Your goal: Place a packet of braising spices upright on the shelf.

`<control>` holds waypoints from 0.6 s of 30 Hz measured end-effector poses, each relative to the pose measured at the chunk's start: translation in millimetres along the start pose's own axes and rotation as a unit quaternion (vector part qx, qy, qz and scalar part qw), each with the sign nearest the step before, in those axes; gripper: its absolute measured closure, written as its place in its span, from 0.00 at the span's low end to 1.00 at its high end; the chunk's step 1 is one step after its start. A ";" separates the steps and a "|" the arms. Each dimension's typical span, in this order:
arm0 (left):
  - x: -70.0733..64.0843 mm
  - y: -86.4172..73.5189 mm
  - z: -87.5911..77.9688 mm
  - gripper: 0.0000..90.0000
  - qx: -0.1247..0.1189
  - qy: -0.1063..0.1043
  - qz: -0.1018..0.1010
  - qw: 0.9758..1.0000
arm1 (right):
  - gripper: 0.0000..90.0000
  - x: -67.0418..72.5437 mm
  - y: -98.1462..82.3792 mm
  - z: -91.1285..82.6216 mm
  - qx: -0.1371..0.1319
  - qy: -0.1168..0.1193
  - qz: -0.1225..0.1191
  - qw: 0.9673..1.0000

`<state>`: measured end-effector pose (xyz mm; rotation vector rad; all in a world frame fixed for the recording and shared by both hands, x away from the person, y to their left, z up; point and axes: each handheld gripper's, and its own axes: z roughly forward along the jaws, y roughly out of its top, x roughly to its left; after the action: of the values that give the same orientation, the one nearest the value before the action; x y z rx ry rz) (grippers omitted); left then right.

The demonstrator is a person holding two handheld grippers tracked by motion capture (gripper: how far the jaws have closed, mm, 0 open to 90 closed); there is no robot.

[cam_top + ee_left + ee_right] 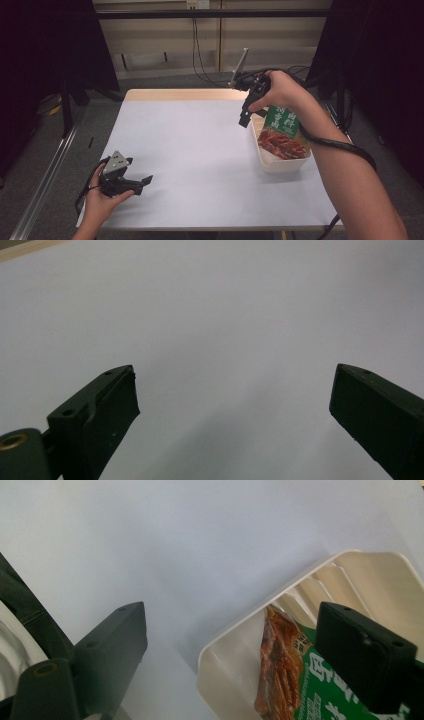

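Note:
A cream plastic tub (280, 162) stands at the right side of the white table and holds a green food packet (281, 131) printed with red-brown strips. My right gripper (245, 120) hangs above the tub's far left corner, pointing down, open and empty. In the right gripper view its jaws are wide apart over the tub (220, 650), with the packet (285, 670) lying inside. My left gripper (142, 181) rests low near the table's front left, open with nothing between its jaws (232, 405) over bare table.
The white table top (200, 150) has a wooden strip along its far edge. A black cable (340, 146) trails over the person's right forearm. Dark curtains flank both sides, and a metal rail (45, 175) runs along the floor at left.

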<state>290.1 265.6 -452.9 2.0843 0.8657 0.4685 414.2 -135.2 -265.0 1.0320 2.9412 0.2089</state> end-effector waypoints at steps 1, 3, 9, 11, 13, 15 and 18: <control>0.1 0.0 -0.1 0.06 0.000 0.001 0.000 1.000 | 0.15 0.7 0.5 2.0 0.000 0.000 -0.003 1.000; -0.3 -0.1 -0.1 0.06 0.001 -0.001 -0.001 1.000 | 0.16 3.7 2.0 5.5 0.000 0.004 -0.005 1.000; -0.6 0.1 -0.5 0.06 0.000 -0.001 -0.001 1.000 | 0.16 8.1 4.5 14.0 0.002 0.009 -0.016 1.000; -0.6 0.0 -0.3 0.06 0.001 -0.001 0.000 1.000 | 0.16 10.0 4.9 17.5 0.002 0.012 -0.018 1.000; -1.5 -0.1 0.6 0.06 0.002 -0.001 0.001 1.000 | 0.16 11.7 4.7 22.6 0.002 0.016 -0.021 1.000; -1.4 0.1 0.6 0.06 0.005 -0.002 0.003 1.000 | 0.16 12.4 4.0 27.3 0.002 0.017 -0.021 1.000; -1.7 0.1 0.7 0.06 0.004 -0.004 0.000 1.000 | 0.16 12.8 3.4 31.9 0.002 0.017 -0.024 1.000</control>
<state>289.3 263.9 -453.2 2.0927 0.8641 0.4578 408.3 -120.7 -295.9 0.9669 2.9948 0.2211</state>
